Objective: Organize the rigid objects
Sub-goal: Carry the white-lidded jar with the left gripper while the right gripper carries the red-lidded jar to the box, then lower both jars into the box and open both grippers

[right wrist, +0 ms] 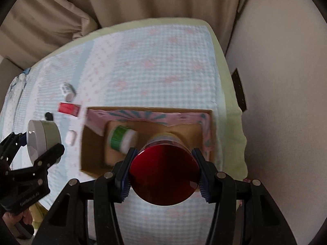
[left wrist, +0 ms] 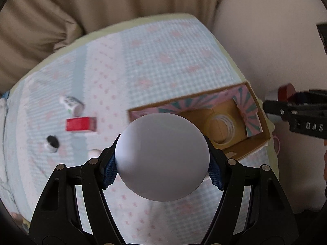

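Observation:
My left gripper (left wrist: 162,163) is shut on a white round container (left wrist: 162,156), held above the bed; it also shows in the right wrist view (right wrist: 44,140). My right gripper (right wrist: 164,171) is shut on a jar with a red lid (right wrist: 164,174), held over the near edge of the open cardboard box (right wrist: 92,147). The box (left wrist: 255,140) holds a tape roll (left wrist: 221,127) and a green-and-white bottle (right wrist: 122,137). A red box (left wrist: 80,124), a small white bottle (left wrist: 71,103) and a black-topped cap (left wrist: 52,143) lie on the bed to the left.
The checked bed cover (right wrist: 163,61) stretches behind the box. Beige curtains (right wrist: 102,4) hang at the back and a pale wall (right wrist: 286,81) stands on the right. A small white object (right wrist: 70,137) lies left of the box.

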`<state>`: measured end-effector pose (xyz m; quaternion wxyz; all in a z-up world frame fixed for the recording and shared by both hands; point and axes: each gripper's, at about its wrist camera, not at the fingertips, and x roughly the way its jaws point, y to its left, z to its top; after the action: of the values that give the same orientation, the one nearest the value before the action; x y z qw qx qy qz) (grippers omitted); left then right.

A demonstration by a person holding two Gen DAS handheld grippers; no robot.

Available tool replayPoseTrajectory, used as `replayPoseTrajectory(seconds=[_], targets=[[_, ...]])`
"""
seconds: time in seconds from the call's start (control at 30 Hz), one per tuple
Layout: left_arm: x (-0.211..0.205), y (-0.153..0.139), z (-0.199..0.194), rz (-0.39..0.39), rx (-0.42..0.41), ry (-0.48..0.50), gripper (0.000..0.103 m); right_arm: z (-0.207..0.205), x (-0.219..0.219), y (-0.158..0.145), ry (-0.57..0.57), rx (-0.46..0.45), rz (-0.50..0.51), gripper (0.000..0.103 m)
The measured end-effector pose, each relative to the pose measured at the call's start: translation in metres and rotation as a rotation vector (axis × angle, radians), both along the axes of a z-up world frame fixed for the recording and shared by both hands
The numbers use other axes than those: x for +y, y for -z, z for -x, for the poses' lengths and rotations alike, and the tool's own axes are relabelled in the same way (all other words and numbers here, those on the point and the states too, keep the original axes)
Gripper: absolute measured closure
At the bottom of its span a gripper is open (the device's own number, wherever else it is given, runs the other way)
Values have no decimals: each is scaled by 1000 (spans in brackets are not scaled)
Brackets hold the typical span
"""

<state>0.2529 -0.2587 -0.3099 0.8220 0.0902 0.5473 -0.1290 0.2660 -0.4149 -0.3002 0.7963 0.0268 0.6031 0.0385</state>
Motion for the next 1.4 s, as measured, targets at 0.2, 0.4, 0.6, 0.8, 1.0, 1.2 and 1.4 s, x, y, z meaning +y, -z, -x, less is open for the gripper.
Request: replayPoseTrajectory(seconds=[0.2,0.4,0.6,0.8,1.0,1.2,1.4], targets=[[-47,55,-10,-31,94,62,34,-20,-29,45,3,64,-5,53],[-75,102,-16,-63,165,112,34,-40,-40,81,-24,93,-19,53],[-87,131,-25,-84,214,139,34,-56,-37,110,-60,113,-59,53],[-94,140,-28,-108,218,175,34,-65,-38,130,-48,149,-76,53],[-92,135,-26,-94,224,183,20,-67,-36,137,-44,173,-124,53],[-78,109,-19,-74,182,179,0,-64,-31,130,-26,143,-219,0],[-57,103,-17,-64,196,149,0,-60,-31,116,11,111,-196,0]])
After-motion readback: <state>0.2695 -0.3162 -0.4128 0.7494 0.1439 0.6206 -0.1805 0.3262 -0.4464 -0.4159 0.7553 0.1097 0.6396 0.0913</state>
